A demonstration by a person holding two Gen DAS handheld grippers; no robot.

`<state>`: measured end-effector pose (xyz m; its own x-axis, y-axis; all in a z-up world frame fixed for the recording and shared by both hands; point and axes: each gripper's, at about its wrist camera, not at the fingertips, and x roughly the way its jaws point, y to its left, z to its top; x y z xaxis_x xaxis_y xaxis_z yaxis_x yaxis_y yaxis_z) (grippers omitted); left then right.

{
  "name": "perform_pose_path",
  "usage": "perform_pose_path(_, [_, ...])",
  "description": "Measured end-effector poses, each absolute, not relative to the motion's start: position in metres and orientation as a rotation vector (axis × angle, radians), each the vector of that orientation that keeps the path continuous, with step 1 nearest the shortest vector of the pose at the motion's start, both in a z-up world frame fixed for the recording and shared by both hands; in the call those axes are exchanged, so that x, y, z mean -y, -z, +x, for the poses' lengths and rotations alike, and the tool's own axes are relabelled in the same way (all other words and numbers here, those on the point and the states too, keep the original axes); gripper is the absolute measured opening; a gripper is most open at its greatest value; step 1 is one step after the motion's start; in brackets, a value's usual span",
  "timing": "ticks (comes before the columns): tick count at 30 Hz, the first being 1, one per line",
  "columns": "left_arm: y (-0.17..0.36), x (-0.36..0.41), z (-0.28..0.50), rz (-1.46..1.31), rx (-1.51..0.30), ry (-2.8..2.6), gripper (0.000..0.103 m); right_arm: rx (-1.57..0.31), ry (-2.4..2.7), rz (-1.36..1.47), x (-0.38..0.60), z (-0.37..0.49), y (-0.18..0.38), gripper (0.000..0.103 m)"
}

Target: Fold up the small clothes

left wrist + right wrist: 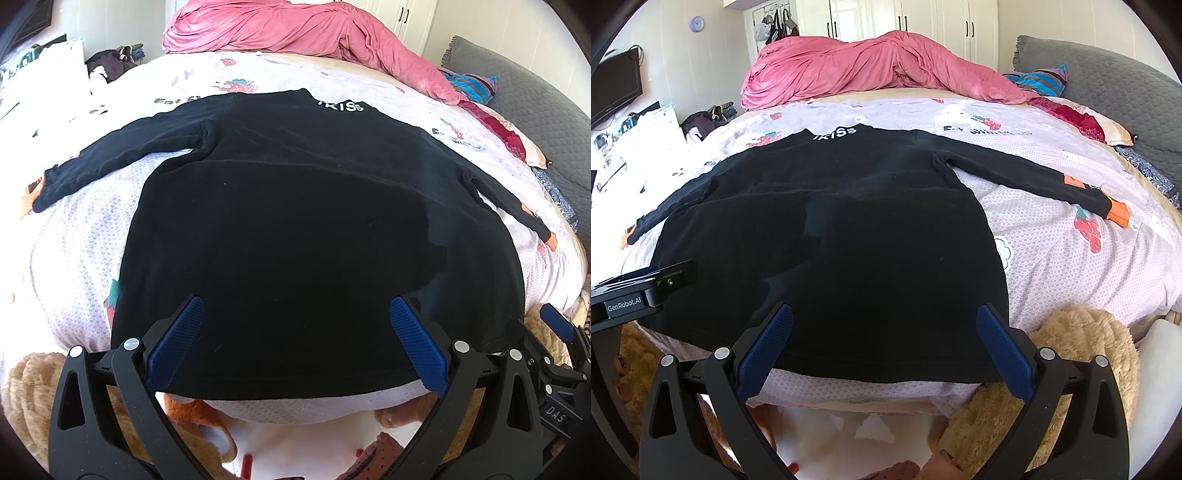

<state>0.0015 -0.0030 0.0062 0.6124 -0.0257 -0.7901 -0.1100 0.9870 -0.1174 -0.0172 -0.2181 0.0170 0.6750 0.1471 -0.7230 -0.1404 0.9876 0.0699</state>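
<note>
**Black long-sleeved top spread flat on the bed, both tongs released at its hem**

Nearest the cameras, the left tongs (pixel 295 339) stand released, blue ribbed pads wide apart, poised above the bottom hem of the black long-sleeved top (pixel 303 229). The right tongs (pixel 884 343) are likewise spread wide and hold nothing, hovering over the same hem further toward the top's right side. In the left wrist view, part of the right tongs shows at the lower right edge; in the right wrist view, a black clamp of the left unit sits at the left edge.

Below the bed's edge, a tan plush toy (pixel 1082 350) lies beside the mattress.

The top lies face down on the bedsheet (pixel 1052 258), a pale sheet printed with strawberries. Its body is flat, hem at the near edge of the bed, collar pointing away. Both sleeves stretch outward to either side; the right sleeve ends in an orange cuff (pixel 1119 212). White lettering (pixel 836 133) marks the collar.

Beyond the collar, a crumpled pink duvet (pixel 871 66) is heaped across the far end of the bed. To its right lie a striped cloth (pixel 1041 83) and a grey quilted headboard (pixel 1108 85). White wardrobe doors (pixel 923 18) stand behind.
</note>
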Motion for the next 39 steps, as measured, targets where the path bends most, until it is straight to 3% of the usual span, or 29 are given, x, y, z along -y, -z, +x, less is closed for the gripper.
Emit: perform_pose_path(39, [-0.043, 0.013, 0.082, -0.179, -0.904, -0.01, 0.095, -0.776, -0.122, 0.127, 0.235, 0.069, -0.055, 0.099])
